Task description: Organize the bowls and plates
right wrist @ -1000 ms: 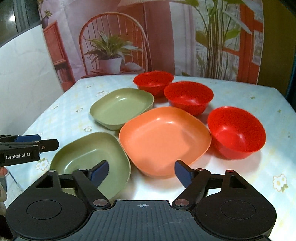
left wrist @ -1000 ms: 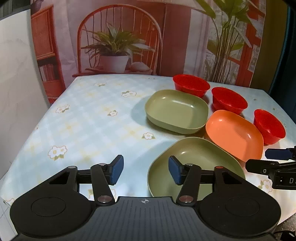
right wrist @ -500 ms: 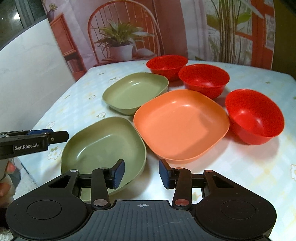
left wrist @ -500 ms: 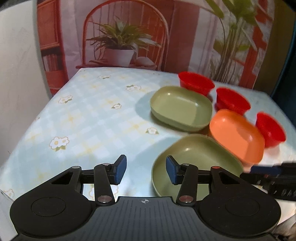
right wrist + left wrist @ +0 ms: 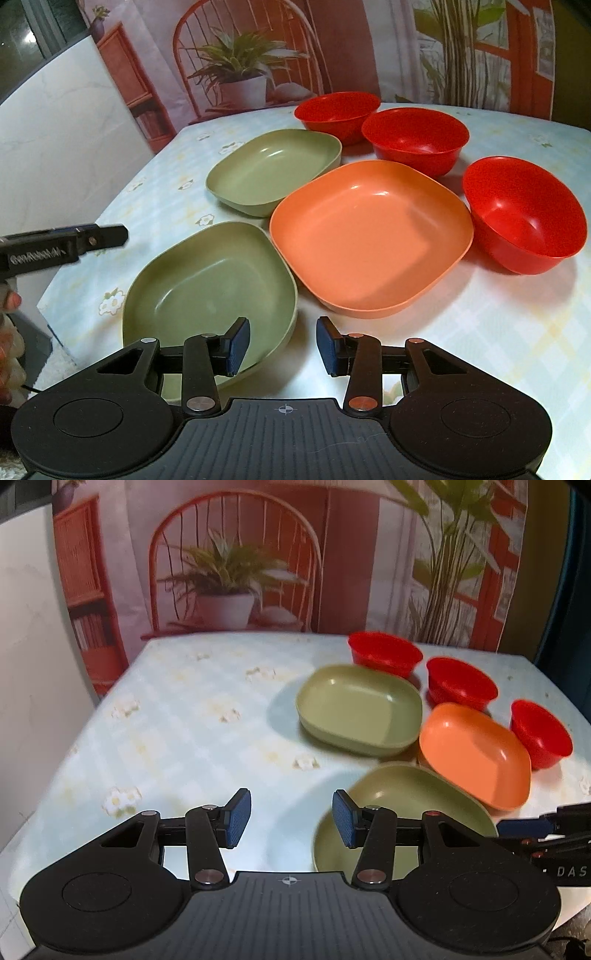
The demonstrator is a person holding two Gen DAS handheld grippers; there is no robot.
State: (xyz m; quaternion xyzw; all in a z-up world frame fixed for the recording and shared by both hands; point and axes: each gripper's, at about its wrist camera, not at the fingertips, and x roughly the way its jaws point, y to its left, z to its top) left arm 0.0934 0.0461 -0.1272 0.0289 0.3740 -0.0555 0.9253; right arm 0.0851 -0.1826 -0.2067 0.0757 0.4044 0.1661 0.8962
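Two green plates, one orange plate and three red bowls sit on the table. The near green plate (image 5: 210,291) (image 5: 402,808) lies closest to both grippers. The orange plate (image 5: 369,236) (image 5: 476,753) is right of it, the far green plate (image 5: 273,170) (image 5: 358,709) behind. Red bowls (image 5: 524,214) (image 5: 415,138) (image 5: 338,110) stand along the right and back. My right gripper (image 5: 282,347) is open and empty, just in front of the near green plate's right rim. My left gripper (image 5: 291,819) is open and empty, above the cloth left of that plate.
The table has a pale checked cloth with flowers (image 5: 184,720); its left part is bare cloth. A white wall (image 5: 62,140) stands left of the table. A printed backdrop with a chair and plants (image 5: 236,572) hangs behind.
My right gripper's jaws narrowed from wide open, then widened slightly, and it moved left and closer to the near green plate. My left gripper shifted a little; the dishes have not moved.
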